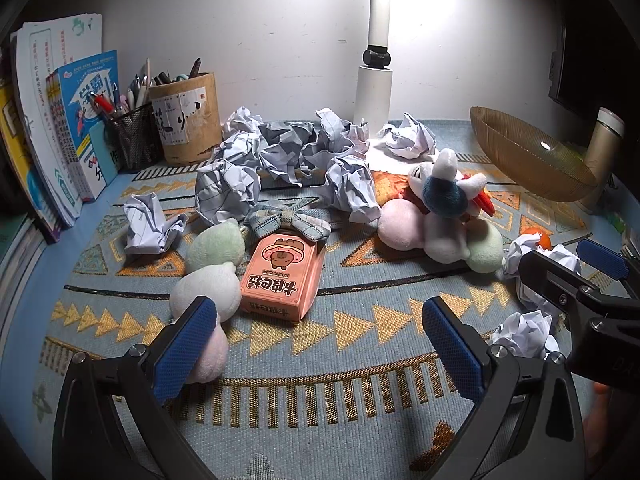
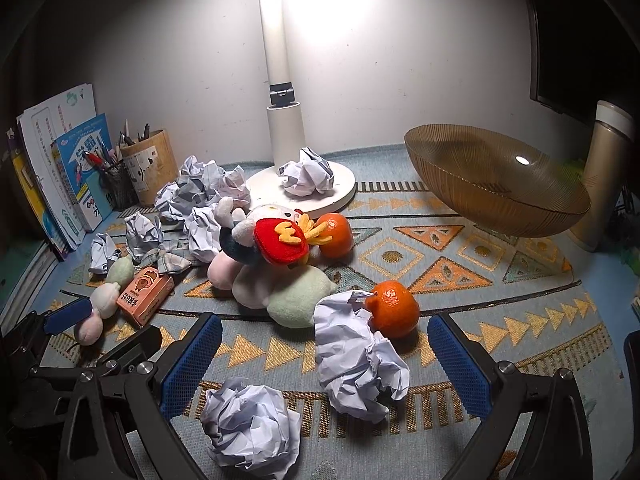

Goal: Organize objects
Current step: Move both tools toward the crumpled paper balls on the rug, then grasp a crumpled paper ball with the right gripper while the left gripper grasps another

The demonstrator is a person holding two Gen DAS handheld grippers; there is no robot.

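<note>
Right wrist view shows the right hand-held gripper with its jaws spread wide and empty, hovering over a paper ball that lies on the worktop touching an orange on its far right. A second paper ball sits nearer, to the left. The bowl stands far right, tilted. In the left wrist view the left hand-held gripper is also spread and holds nothing, with a pink box and plush toys just beyond it. The likely risk is that closing on the paper ball nudges the orange, which could roll away across the mat. Crumpled paper also yields, so a shallow pinch may slip off. The two grippers hang near each other and could collide.
</note>
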